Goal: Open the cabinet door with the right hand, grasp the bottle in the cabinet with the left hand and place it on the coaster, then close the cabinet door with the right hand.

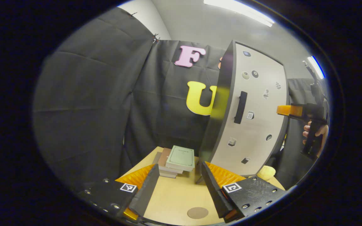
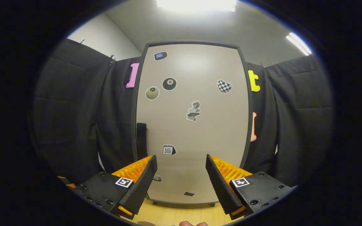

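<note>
nothing done yet, by the look of it: door (image 2: pixel 193 122) shut, handle (image 2: pixel 141 139) untouched. right gripper (image 2: pixel 181 179) facing the door, jaws spread, holding nothing. left gripper (image 1: pixel 181 182) low over the surface (image 1: pixel 174 194), jaws spread and empty, coaster (image 1: pixel 197 212) bare just ahead. bottle hidden, presumably inside the cabinet. opening, fetching, placing, closing all left.
</note>
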A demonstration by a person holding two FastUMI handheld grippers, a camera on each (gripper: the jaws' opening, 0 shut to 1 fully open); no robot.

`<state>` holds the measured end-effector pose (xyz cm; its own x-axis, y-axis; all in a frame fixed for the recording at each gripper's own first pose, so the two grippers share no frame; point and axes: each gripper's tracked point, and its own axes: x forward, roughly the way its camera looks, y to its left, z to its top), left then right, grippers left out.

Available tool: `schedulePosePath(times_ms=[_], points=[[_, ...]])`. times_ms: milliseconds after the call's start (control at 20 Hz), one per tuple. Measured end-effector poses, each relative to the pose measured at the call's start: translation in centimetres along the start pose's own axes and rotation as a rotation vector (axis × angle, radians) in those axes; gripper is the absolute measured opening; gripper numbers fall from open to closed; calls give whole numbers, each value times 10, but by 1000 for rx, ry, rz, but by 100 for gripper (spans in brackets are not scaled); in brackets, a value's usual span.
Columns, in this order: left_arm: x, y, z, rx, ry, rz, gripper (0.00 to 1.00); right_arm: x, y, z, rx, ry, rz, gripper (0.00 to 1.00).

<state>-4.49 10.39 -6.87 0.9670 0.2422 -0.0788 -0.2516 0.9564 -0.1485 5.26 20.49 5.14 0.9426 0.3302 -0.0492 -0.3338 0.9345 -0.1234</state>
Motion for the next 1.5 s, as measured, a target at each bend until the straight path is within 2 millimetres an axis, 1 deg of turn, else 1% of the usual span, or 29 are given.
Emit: schedulePosePath(times_ms=[50, 100, 250, 450, 500, 550, 600, 650, 700, 750, 800, 850, 900, 950, 1000, 1050, 1100, 1150, 1250, 1300, 1350, 1400, 1450, 1500], points=[[-1, 6, -1, 3, -1, 16, 82, 7, 11, -1, 4, 12, 23, 96], [-4, 14, -2, 7, -1, 34, 82, 12, 21, -3, 8, 23, 42, 98], [-10, 33, -7, 5, 0, 82, 82, 31, 48, -2, 22, 40, 90, 99], [-14, 56, -14, -2, 14, 136, 82, 57, 69, 7, 44, 36, 111, 99], [-15, 61, -14, -2, 16, 146, 82, 63, 73, 9, 49, 37, 113, 99], [-14, 66, -16, -2, 18, 156, 84, 69, 77, 10, 54, 38, 114, 99], [-14, 70, -17, 0, 20, 165, 84, 75, 79, 12, 57, 39, 113, 96], [-13, 73, -18, 2, 20, 173, 84, 81, 82, 13, 59, 39, 111, 99], [-11, 77, -17, 4, 21, 179, 84, 88, 83, 13, 57, 42, 103, 98], [-9, 79, -18, 5, 23, 183, 82, 94, 84, 11, 53, 48, 90, 98], [-8, 81, -18, 6, 25, 185, 84, 100, 85, 9, 50, 54, 82, 98], [-6, 83, -19, 5, 27, 185, 84, 105, 86, 6, 49, 60, 69, 95], [-5, 84, -20, 6, 29, 185, 82, 110, 88, 4, 47, 65, 60, 98], [-4, 86, -22, 7, 33, 187, 82, 116, 90, 1, 44, 73, 57, 95], [-3, 89, -23, 8, 36, 189, 82, 120, 92, -3, 44, 89, 53, 95], [-2, 91, -25, 10, 42, 191, 82, 125, 93, -8, 49, 101, 51, 99], [0, 94, -26, 11, 47, 193, 82, 128, 96, -10, 55, 113, 48, 99], [1, 96, -27, 11, 52, 195, 84, 132, 97, -14, 59, 126, 50, 99], [3, 101, -31, 12, 60, 199, 84, 137, 99, -19, 62, 142, 42, 97], [4, 104, -32, 14, 64, 203, 84, 140, 98, -20, 64, 146, 33, 88], [5, 106, -32, 16, 67, 209, 84, 141, 97, -22, 67, 151, 26, 75], [5, 109, -32, 17, 68, 216, 84, 140, 95, -21, 72, 154, 17, 71], [5, 110, -31, 16, 68, 221, 84, 141, 96, -21, 80, 152, 20, 61], [4, 112, -32, 13, 69, 224, 84, 142, 97, -21, 83, 151, 17, 44]])
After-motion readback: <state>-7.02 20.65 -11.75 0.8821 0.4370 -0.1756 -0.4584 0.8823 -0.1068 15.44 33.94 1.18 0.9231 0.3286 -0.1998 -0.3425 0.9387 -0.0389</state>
